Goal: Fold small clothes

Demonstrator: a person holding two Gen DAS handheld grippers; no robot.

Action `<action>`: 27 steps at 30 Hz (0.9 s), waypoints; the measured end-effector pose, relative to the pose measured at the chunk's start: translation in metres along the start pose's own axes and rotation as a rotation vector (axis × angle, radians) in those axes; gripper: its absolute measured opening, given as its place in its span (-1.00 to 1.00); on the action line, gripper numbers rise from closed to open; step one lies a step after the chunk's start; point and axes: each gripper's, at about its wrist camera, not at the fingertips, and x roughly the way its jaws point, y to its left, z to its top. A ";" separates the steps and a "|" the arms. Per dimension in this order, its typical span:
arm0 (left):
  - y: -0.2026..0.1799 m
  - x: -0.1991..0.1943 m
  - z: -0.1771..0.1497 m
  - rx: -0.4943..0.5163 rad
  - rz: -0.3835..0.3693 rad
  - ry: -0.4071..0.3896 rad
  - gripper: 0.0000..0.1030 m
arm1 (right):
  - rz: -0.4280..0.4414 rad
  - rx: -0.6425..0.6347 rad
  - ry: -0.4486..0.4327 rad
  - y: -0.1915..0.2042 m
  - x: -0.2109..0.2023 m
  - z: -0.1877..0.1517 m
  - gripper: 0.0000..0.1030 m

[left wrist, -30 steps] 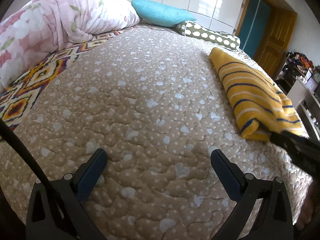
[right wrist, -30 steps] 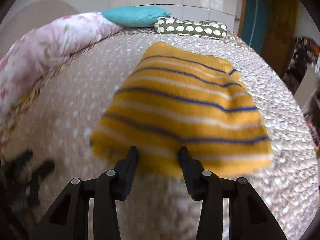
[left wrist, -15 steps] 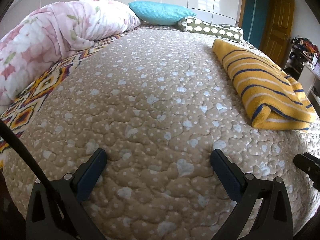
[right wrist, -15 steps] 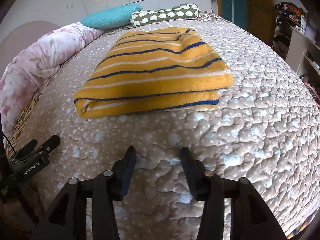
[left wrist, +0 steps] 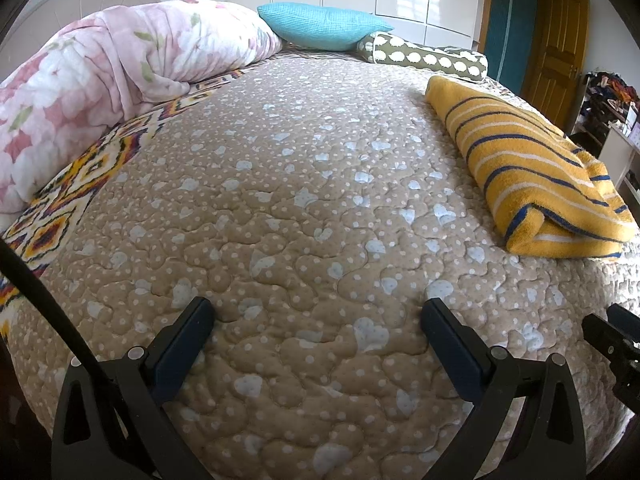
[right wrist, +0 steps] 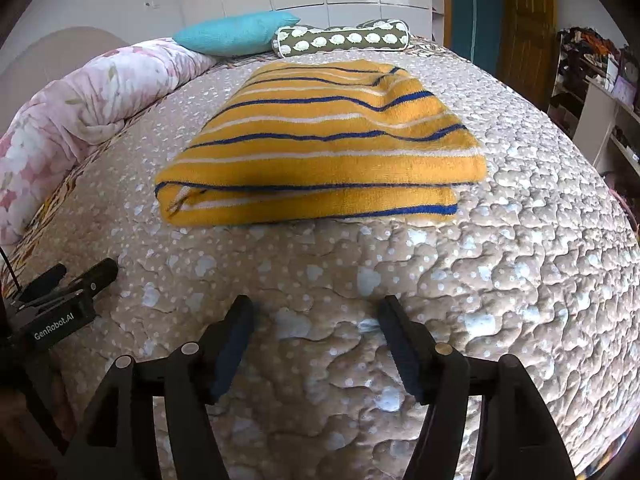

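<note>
Folded yellow garment (right wrist: 320,140) with thin blue and white stripes lies flat on the tan quilted bed cover (right wrist: 520,280), ahead of my right gripper (right wrist: 316,344) and well apart from it, and off to the right of my left gripper (left wrist: 316,340), whose fingers are spread wide with nothing between them; the right one is partly spread and also empty. It is a neat rectangle of several layers, its folded edge facing the right gripper, with bare quilt on all sides, the bed's right edge beyond it, and a pink floral duvet (left wrist: 100,80), turquoise pillow (left wrist: 320,28) and spotted bolster (right wrist: 344,38) at the far end.
</note>
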 end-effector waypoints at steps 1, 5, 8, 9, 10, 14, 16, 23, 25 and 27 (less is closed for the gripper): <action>0.000 0.000 0.000 0.000 0.000 0.001 1.00 | -0.004 -0.004 -0.003 0.001 0.000 -0.001 0.37; 0.000 0.000 0.000 0.001 0.001 -0.001 1.00 | 0.003 -0.006 -0.010 0.002 0.001 -0.001 0.42; -0.001 0.001 0.000 0.001 0.001 -0.001 1.00 | 0.000 -0.015 -0.019 0.004 0.001 -0.002 0.45; -0.001 0.001 0.000 0.002 0.001 -0.001 1.00 | -0.001 -0.017 -0.023 0.004 0.001 -0.002 0.46; 0.000 0.001 -0.001 0.002 0.001 -0.001 1.00 | 0.000 -0.018 -0.027 0.004 0.001 -0.003 0.46; 0.000 0.001 -0.001 0.002 0.001 0.000 1.00 | 0.006 -0.018 -0.038 0.005 0.002 -0.005 0.47; 0.000 0.001 -0.001 0.003 0.002 0.000 1.00 | 0.006 -0.019 -0.042 0.006 0.002 -0.006 0.48; 0.000 0.001 -0.001 0.003 0.002 -0.001 1.00 | -0.002 -0.027 -0.049 0.010 0.002 -0.009 0.53; 0.000 0.001 -0.001 0.004 0.002 -0.002 1.00 | -0.004 -0.029 -0.049 0.010 0.003 -0.009 0.53; 0.001 0.001 -0.001 0.004 0.002 -0.001 1.00 | -0.003 -0.030 -0.049 0.010 0.003 -0.009 0.54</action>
